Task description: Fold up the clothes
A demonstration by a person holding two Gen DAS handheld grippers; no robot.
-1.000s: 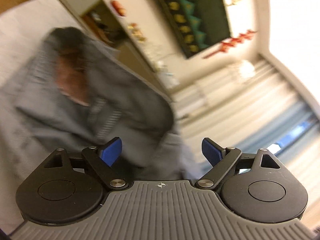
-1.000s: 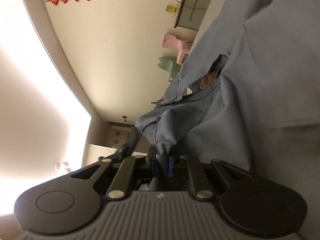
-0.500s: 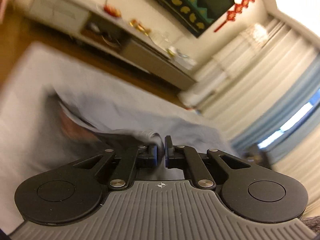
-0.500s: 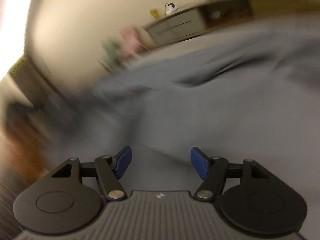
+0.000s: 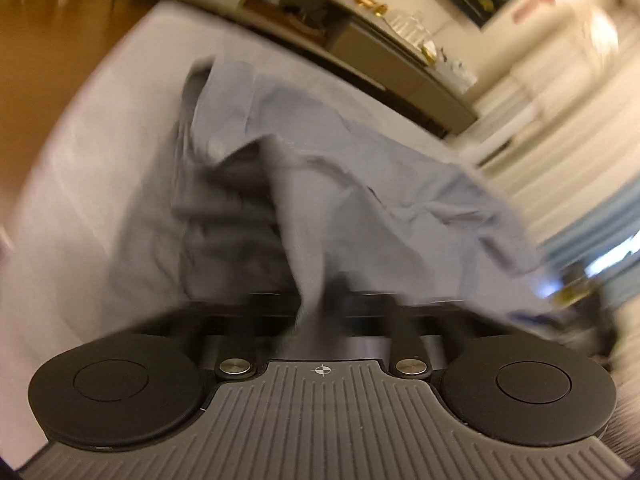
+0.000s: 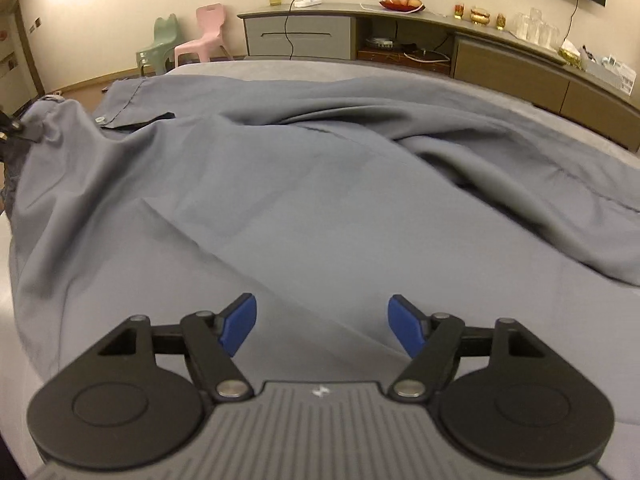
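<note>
Garment: a blue-grey shirt [image 6: 320, 184] is spread in loose folds over the grey bed surface [image 5: 80, 184]; in the left wrist view a bunched fold rises toward 12 o'clock.
Left gripper [image 5: 316, 312]: the jaws are drawn together on a pinch of the shirt's cloth; the view is blurred.
Right gripper [image 6: 320, 320]: the blue fingers [image 6: 240, 322] are spread wide and nothing is held; smooth cloth is seen between them.
Surface: the bed is covered almost fully by the shirt; a buttoned cuff [image 6: 120, 114] is seen at 10 o'clock.
Room: a long low cabinet [image 6: 400, 40] is set along the wall at 12 o'clock; a green chair [image 6: 158, 44] and a pink chair [image 6: 204, 34] are placed just beside each other at 11 o'clock.
</note>
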